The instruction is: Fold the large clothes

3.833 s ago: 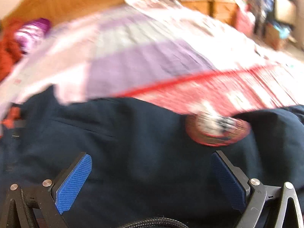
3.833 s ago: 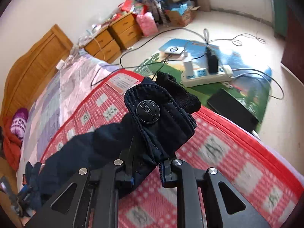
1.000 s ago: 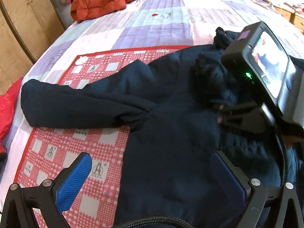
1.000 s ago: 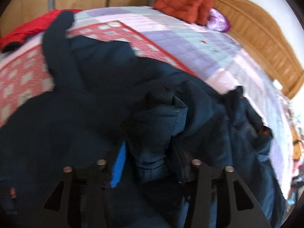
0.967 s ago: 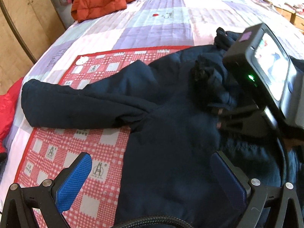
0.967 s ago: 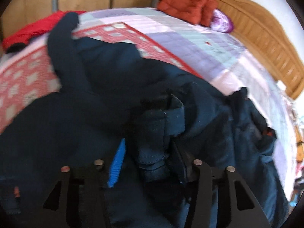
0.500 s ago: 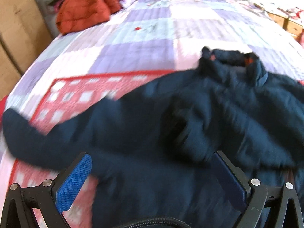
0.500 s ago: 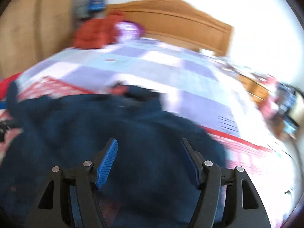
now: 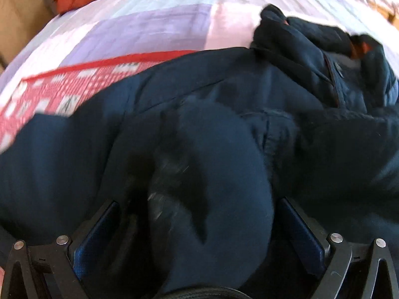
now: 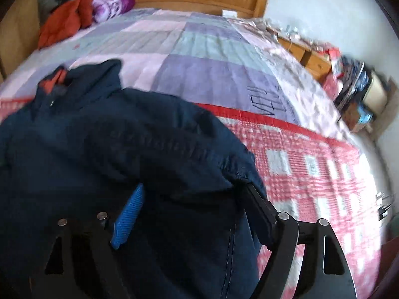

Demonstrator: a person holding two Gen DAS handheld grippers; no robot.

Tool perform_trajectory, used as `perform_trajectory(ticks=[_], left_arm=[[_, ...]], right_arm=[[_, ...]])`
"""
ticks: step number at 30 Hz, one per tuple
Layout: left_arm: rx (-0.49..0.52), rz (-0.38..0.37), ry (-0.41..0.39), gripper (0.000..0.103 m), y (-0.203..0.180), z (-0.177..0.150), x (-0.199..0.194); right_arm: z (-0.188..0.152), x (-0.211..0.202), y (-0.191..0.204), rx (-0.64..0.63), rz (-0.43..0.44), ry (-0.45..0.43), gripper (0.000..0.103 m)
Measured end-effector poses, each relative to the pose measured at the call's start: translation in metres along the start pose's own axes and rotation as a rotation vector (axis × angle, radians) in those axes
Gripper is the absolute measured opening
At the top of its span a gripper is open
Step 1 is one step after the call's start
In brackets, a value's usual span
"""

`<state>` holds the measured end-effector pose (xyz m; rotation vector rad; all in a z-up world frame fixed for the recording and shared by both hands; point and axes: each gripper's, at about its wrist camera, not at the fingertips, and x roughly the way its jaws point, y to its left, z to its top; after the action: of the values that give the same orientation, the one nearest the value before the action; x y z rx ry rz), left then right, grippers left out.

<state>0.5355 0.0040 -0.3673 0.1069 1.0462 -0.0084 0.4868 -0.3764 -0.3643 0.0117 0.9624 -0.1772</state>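
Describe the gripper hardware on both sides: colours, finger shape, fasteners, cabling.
Both match: the left gripper and right gripper have black angular frames with triangular cut-outs, silver round fasteners at the joints, and flat fingers faced with blue textured pads. A black braided cable curves along the bottom edge of the left view. No markings or sleeves are visible.

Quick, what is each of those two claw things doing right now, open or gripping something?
Left gripper: open, its fingers straddling a bulge of the navy jacket, not clamped.
Right gripper: open, jacket fabric bunched between its fingers, not pinched.
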Motion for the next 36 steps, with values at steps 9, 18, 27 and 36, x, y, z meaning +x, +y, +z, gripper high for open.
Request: perform_trajectory(ticks=[9, 18, 27, 36], left_arm=[[0.120, 0.080, -0.111, 0.103, -0.029, 0.000, -0.045], [0.226, -0.053, -0.136, 0.103, -0.136, 0.031, -0.051], [0.199, -0.004, -0.122, 0.103, -0.084, 0.009, -0.016], [0.229, -0.032, -0.129, 0.103, -0.099, -0.037, -0.044]], right_arm=[[-0.008, -0.070, 0.016, -0.126, -0.022, -0.188, 0.082], [0.041, -0.041, 0.058, -0.065, 0.061, -0.084, 0.082], [-0.002, -0.016, -0.044, 0.054, -0.020, -0.001, 0.094], [-0.047, -0.067, 0.056, -0.181, 0.068, -0.086, 0.091]])
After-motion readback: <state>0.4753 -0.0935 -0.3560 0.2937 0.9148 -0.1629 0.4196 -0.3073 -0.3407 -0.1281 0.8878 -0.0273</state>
